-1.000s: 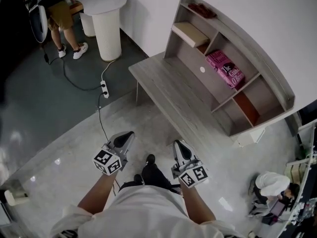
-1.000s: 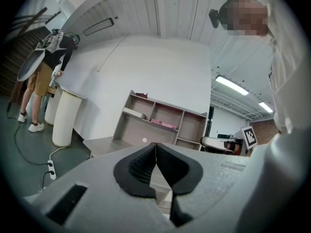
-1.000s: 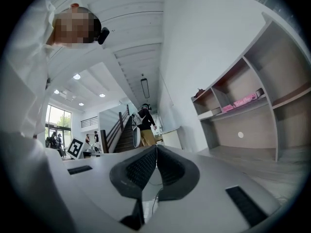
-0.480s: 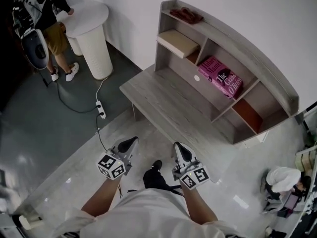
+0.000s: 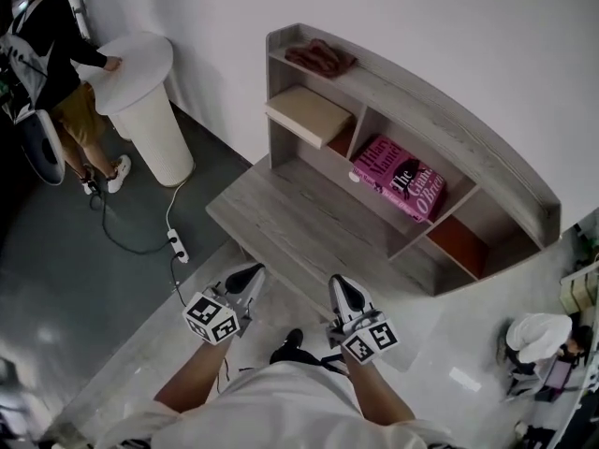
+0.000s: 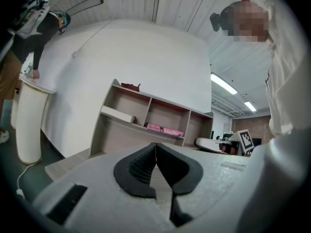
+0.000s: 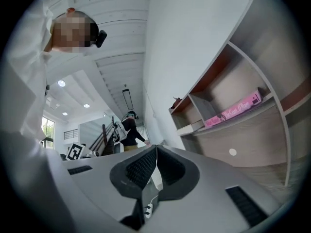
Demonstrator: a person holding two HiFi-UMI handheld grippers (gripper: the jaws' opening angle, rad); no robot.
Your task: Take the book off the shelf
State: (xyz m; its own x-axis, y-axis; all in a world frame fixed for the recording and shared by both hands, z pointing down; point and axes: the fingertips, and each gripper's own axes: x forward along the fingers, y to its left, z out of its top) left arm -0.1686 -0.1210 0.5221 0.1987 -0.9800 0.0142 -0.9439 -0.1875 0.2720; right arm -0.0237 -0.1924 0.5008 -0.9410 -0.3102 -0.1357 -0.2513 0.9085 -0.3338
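A pink book (image 5: 400,178) lies flat in the middle compartment of a grey wooden shelf unit (image 5: 505,171) that stands on a desk (image 5: 281,223). The book (image 6: 165,129) shows far off in the left gripper view, and the book (image 7: 237,108) shows as a pink spine in the right gripper view. My left gripper (image 5: 251,273) and right gripper (image 5: 339,284) are held side by side in front of the desk's near edge, well short of the shelf. Both are shut with nothing between the jaws.
A tan box (image 5: 309,114) lies in the left compartment and a dark red thing (image 5: 321,57) on top of the shelf. A white round pedestal table (image 5: 140,101) with a person (image 5: 51,54) beside it stands at left. A power strip and cable (image 5: 176,243) lie on the floor.
The head view has shifted: the desk and shelf now sit lower and nearer the grippers, which are closer to the desk's front edge. Both grippers stay shut.
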